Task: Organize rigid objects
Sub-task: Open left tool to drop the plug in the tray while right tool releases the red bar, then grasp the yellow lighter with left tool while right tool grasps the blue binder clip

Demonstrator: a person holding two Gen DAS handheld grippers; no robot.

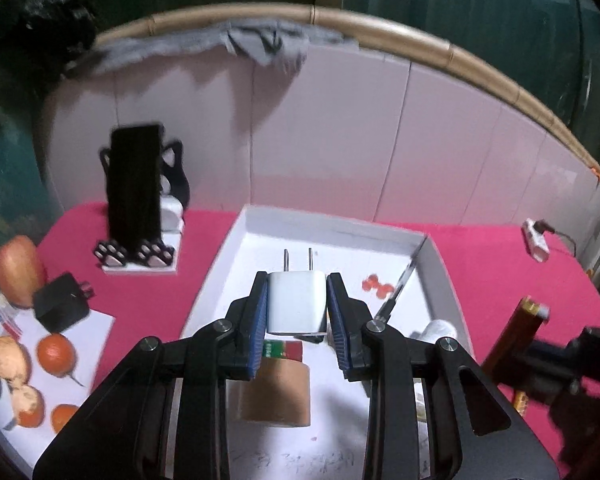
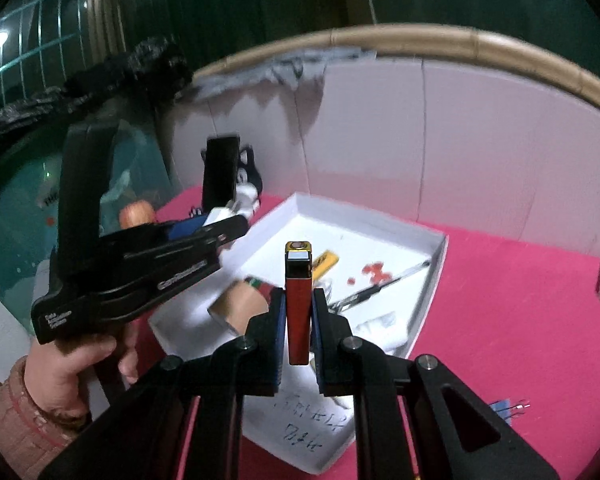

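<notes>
1. Far left, in the left wrist view: oranges [image 1: 55,354] and other fruit lying on a white sheet [image 1: 96,330], plus a black plug block [image 1: 60,307] sitting at its edge. Not tidied yet, by the look of it.
2. A bit further right: a black phone [image 1: 134,188] standing upright in a cat-shaped stand [image 1: 140,256] on the pink cloth [image 1: 500,264].
3. In the middle: left gripper [image 1: 297,304] squeezed narrow on a white wall charger [image 1: 296,302], prongs pointing away, held up over the white tray [image 1: 440,264].
4. Already in the tray: a brown cardboard roll [image 1: 274,394], a pen [image 1: 396,298], some small red bits [image 1: 376,285] and a white lump near the right wall. About half done, at a guess.
5. Further right: right gripper [image 2: 299,316] pinched almost closed on a red lighter [image 2: 298,308], gold top pointing away, also held over the tray.
6. Far right: a small white thing with a cord [image 1: 536,238] lying on the cloth, well apart from the tray. Still to be picked up, most likely.
7. Next, probably: charger and lighter both put down in the tray, then the loose things outside it.
</notes>
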